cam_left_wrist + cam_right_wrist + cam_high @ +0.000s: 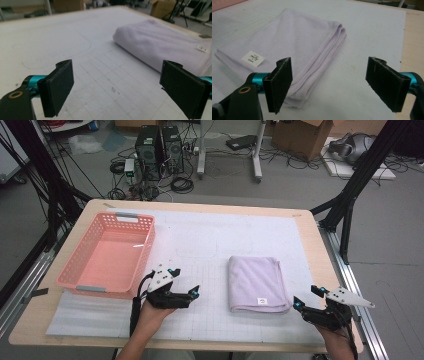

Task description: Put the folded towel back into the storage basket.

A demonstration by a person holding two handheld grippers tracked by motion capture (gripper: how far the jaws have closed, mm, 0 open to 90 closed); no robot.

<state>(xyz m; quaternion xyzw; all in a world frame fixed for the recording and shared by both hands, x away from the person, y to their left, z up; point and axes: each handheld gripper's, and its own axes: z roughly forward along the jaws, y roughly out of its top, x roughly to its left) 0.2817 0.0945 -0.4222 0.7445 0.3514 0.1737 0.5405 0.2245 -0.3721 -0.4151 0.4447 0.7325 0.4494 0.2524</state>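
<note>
Two hand-held grippers, left (184, 281) and right (306, 297), both released and empty, flanking the folded lilac towel (256, 283) untouched between them.

A pink basket (107, 255) stands on the left part of the white mat (200, 240), which covers most of the wooden table (320, 250). The basket has grey handles at its two short ends. On the floor behind the table stand two black computers (160, 147) with many cables (180, 184) around them. A cardboard box (305, 137) stands further right.
</note>
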